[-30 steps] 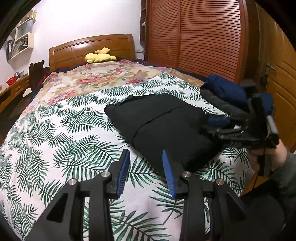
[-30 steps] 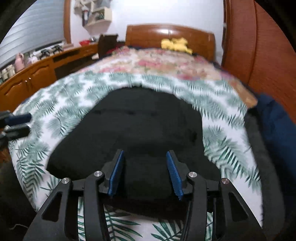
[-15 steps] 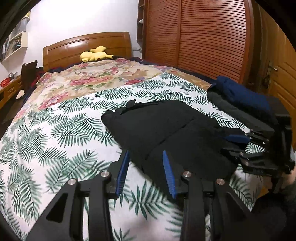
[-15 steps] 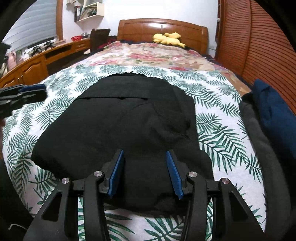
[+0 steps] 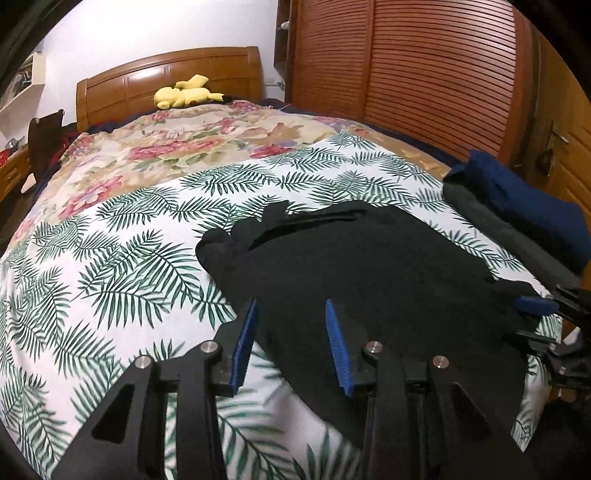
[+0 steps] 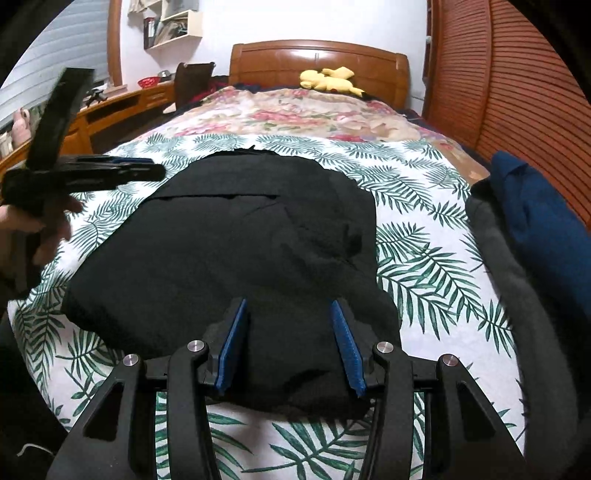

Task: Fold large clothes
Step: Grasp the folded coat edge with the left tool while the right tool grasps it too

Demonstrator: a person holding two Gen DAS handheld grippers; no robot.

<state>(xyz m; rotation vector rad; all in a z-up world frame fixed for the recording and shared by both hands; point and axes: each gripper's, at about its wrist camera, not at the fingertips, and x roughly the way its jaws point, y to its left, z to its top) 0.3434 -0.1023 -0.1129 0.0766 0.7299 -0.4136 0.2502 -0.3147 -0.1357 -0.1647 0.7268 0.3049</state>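
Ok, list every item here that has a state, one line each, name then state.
black garment: folded, lying flat on the bed, not gripped
left gripper: open, at the garment's near edge
right gripper: open, over the garment's near edge
grey and navy clothes: folded, stacked at the bed's right edge
yellow plush toy: lying by the headboard
wardrobe doors: shut

Bed (image 6: 424, 236) covered by a palm-leaf sheet, floral quilt (image 6: 295, 110) toward the head. Wooden headboard (image 6: 317, 62) at the far end; yellow plush toy (image 6: 328, 81) lies just in front of it. Slatted wooden wardrobe doors (image 5: 424, 66) along one side. Wall shelf (image 6: 173, 26) above a long wooden counter (image 6: 110, 110); red bowl (image 6: 149, 82) on it. Dark chair (image 6: 190, 79) near the bed's far corner.
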